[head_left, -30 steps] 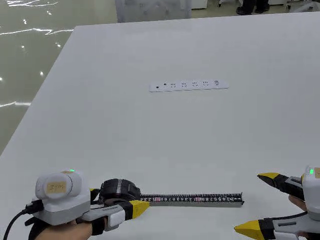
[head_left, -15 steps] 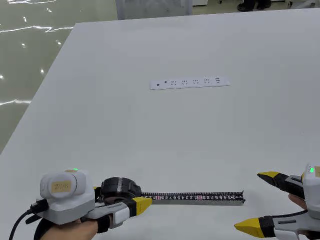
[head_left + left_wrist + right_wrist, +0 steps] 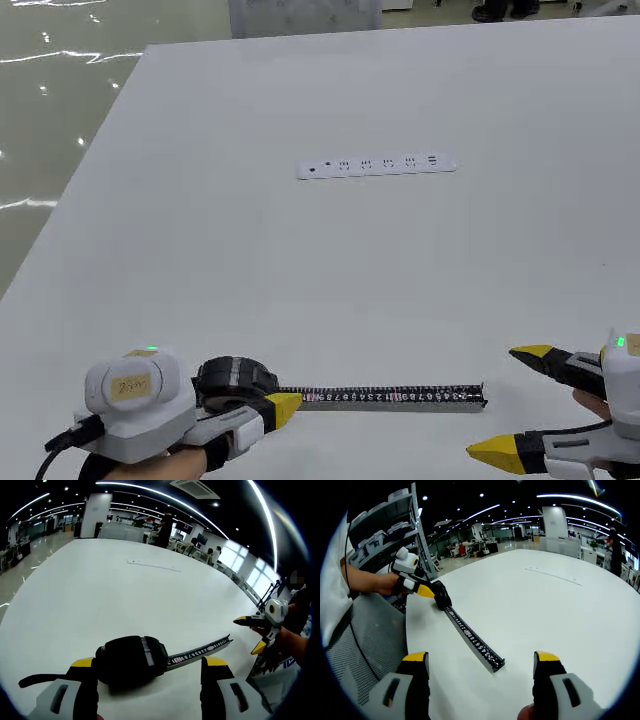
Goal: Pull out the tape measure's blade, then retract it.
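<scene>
A black tape measure case (image 3: 236,380) lies near the table's front left edge. Its blade (image 3: 390,397) runs out flat to the right and ends in a hook at about mid-front. My left gripper (image 3: 260,387) is open, and the case (image 3: 132,657) sits between its yellow-tipped jaws; one jaw is against the case, the other stands off beside the blade (image 3: 200,652). My right gripper (image 3: 510,403) is open just right of the blade's end, not touching it. In the right gripper view the blade (image 3: 470,635) stretches from between the open jaws of my right gripper (image 3: 481,656) toward the case (image 3: 441,596).
A white power strip (image 3: 378,165) lies flat in the middle of the white table (image 3: 300,280). The table's left edge drops to a glossy floor. A metal shelf rack (image 3: 395,525) stands beyond the left gripper in the right gripper view.
Nothing has visibly changed apart from a small camera shift; the blade stays extended, and both grippers hold their places.
</scene>
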The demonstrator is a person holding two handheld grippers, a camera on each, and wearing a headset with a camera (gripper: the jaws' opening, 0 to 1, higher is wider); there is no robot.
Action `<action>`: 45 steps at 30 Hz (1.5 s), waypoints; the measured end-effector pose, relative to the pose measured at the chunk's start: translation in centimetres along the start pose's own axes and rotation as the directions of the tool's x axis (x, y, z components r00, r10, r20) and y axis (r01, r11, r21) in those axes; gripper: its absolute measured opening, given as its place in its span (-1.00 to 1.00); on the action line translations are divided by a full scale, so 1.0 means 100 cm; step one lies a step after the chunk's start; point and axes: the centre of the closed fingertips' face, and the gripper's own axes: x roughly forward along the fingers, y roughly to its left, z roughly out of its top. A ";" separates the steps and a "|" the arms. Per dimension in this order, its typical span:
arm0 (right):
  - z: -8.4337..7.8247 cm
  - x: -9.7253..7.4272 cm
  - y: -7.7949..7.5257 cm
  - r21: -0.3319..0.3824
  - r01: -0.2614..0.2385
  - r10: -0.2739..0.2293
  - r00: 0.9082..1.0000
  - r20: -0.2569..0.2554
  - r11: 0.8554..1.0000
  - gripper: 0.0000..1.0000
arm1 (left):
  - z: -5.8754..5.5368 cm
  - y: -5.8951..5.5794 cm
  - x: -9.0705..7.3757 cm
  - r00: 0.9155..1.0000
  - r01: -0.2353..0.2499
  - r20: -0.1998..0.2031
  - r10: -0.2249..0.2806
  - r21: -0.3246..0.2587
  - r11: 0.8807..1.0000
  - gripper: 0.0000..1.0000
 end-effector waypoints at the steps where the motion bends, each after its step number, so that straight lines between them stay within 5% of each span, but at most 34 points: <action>1: 0.000 0.000 0.001 0.000 -0.001 0.001 1.000 0.001 1.000 0.73 | 0.000 0.001 0.000 1.000 -0.004 0.001 0.004 0.000 1.000 0.61; 24: -0.002 0.006 0.004 -0.006 -0.014 0.014 1.000 0.001 1.000 0.67 | -0.005 0.008 0.001 0.991 -0.130 0.008 0.130 0.001 0.991 0.44; 39: -0.008 0.005 -0.001 0.006 -0.005 0.005 1.000 0.008 1.000 0.66 | 0.000 0.014 -0.002 0.970 -0.223 0.095 0.223 -0.006 0.975 0.33; 45: -0.009 0.005 -0.002 0.012 -0.003 0.003 1.000 0.014 1.000 0.65 | 0.000 0.015 0.000 0.968 -0.230 0.100 0.230 -0.012 0.973 0.32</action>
